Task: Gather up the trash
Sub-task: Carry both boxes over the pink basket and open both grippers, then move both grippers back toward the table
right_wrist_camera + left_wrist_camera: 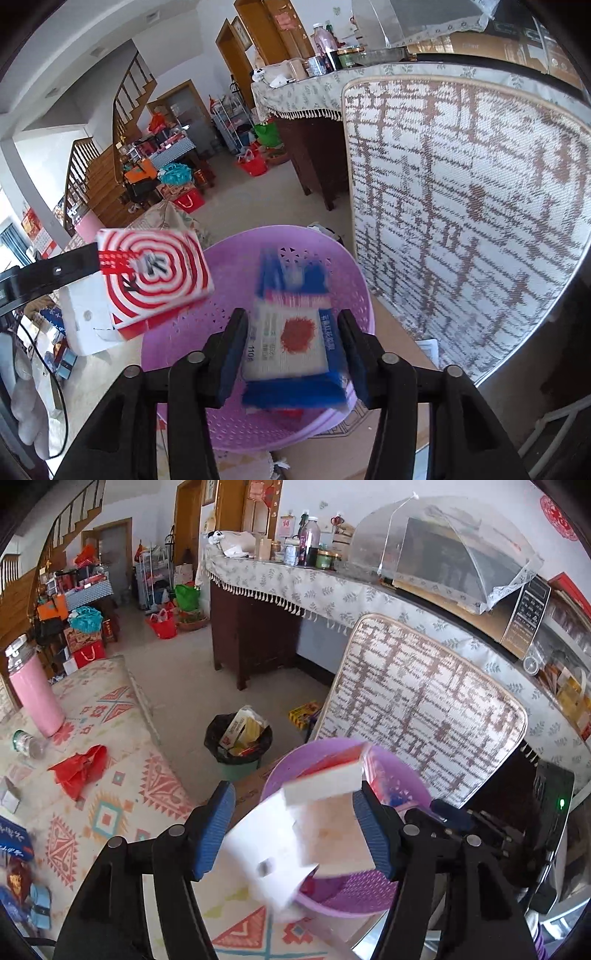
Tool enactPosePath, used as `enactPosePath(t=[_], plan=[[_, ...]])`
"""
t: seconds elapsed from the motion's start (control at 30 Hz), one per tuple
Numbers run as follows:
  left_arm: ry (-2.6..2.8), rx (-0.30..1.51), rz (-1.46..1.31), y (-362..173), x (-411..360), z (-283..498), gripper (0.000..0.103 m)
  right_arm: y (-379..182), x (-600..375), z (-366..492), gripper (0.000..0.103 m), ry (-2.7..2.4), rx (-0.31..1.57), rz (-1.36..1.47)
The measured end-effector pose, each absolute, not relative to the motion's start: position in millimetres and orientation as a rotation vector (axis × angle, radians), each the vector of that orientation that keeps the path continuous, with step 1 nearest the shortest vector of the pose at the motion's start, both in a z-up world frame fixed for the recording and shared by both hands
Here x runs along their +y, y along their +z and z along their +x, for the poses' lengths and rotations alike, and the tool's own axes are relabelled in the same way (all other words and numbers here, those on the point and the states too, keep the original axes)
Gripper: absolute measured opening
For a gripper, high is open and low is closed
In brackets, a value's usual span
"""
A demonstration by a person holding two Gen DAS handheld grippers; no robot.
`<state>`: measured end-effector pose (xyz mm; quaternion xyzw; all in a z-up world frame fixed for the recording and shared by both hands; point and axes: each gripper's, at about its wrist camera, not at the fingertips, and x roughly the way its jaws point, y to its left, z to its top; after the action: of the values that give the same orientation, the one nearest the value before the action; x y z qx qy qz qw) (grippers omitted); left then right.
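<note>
Left wrist view
Left gripper (pixel 293 834): jaws are being held apart; the blurred red-and-white box (pixel 325 779) is sitting between them, with a gap at the left blue pad (pixel 214 834); contact at the right pad cannot be told.
Purple basket (pixel 369 890): is being seen directly beneath the box, beside a patterned chair cushion (pixel 424 716).
Black trash bin (pixel 238 744): is being seen on the floor beyond, filled with packaging.
Red plastic bag (pixel 79 770): is lying on the patterned table cover (pixel 122 812).

Right wrist view
Right gripper (pixel 291 354): jaws are being held apart around a blurred blue-and-white packet (pixel 291 347); no pad is seen pressing it.
Packet: is being seen over the basket's inside.
Red-and-white box: is being seen at the basket's left rim.
</note>
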<state>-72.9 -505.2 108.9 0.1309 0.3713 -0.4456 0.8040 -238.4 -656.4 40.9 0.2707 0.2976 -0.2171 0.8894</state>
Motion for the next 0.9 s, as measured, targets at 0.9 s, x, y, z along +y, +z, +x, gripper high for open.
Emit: enactPosePath(t=[0.9], plan=[[-0.543,0.730,0.130,108.0,-238.9,-82.3,0.079,72.0,-550.4,-217.8,0.083,-0.352,0.589,0.405]])
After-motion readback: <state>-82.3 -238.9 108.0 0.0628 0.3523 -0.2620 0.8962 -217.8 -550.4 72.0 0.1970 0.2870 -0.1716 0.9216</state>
